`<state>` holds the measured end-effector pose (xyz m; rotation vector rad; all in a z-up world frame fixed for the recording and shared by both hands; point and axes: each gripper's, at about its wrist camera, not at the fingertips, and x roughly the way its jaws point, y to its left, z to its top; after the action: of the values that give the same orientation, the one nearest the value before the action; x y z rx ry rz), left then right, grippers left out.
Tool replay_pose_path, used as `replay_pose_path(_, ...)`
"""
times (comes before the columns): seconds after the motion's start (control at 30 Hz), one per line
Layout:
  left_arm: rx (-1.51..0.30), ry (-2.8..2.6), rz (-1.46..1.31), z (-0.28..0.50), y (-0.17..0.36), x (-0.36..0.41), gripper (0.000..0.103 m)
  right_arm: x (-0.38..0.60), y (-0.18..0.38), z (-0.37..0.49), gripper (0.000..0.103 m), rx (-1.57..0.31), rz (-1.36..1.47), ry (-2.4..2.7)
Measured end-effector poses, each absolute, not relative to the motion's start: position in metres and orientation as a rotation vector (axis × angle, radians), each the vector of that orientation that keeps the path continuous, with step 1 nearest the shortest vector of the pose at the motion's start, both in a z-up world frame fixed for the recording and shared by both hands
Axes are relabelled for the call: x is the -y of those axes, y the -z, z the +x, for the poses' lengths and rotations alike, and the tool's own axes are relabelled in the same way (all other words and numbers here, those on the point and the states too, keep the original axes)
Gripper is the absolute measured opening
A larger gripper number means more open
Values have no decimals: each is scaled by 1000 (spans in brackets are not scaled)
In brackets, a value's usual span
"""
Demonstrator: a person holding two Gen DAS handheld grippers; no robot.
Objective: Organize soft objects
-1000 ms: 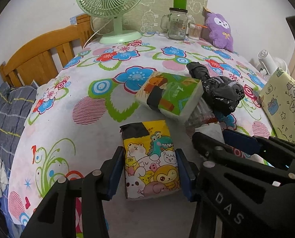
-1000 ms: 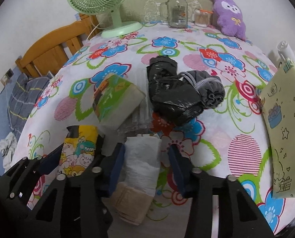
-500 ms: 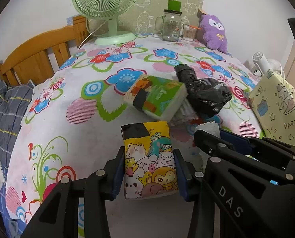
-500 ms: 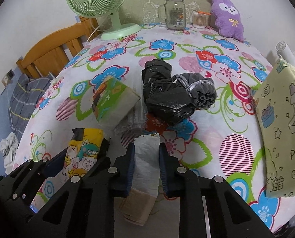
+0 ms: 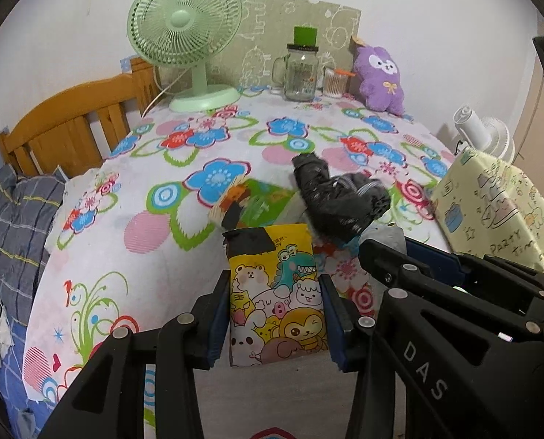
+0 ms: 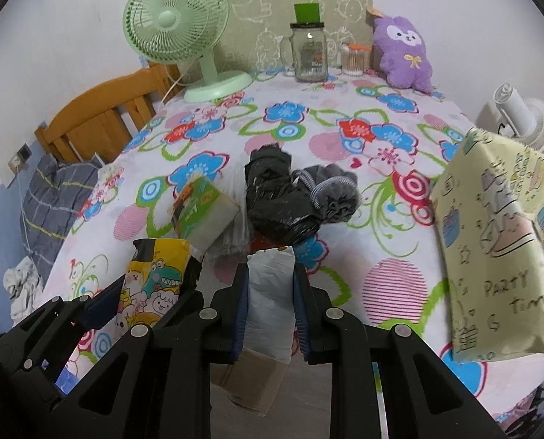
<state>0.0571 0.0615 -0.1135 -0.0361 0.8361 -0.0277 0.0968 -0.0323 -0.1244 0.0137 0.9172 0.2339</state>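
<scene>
Both claws are clamped — my left claw (image 5: 275, 314) grips the yellow cartoon packet (image 5: 275, 292) by its sides, and my right claw (image 6: 271, 305), whose jaws have just been closing, pinches the white packet (image 6: 271, 303) between its pads. Each packet is held above the flowered counter (image 6: 308, 124), side by side. Beyond them on the cloth lie the green tissue pack (image 6: 200, 212) and, just beside it, the black bundle (image 6: 286, 201) — a yellow gift bag (image 6: 498, 256) stands at the right edge
</scene>
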Motion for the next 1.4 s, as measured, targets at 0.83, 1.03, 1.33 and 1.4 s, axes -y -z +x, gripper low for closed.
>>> replay_pose_path(0.83,-694,55,-10,50,47,-29,46,67,47,84,25,-761,16,-208)
replay_pose_path(1.03,-668,63,-7,51,35,-19,46,76,35,83,25,-733,18,-201)
replay_pose_path(1.33,-650,81,-2,55,26,1,46,97,23,85,25,-706,27,-184)
replay_pose_path(1.4,-646,85,1,57,25,7,46,104,22,86,25,-703,32,-179)
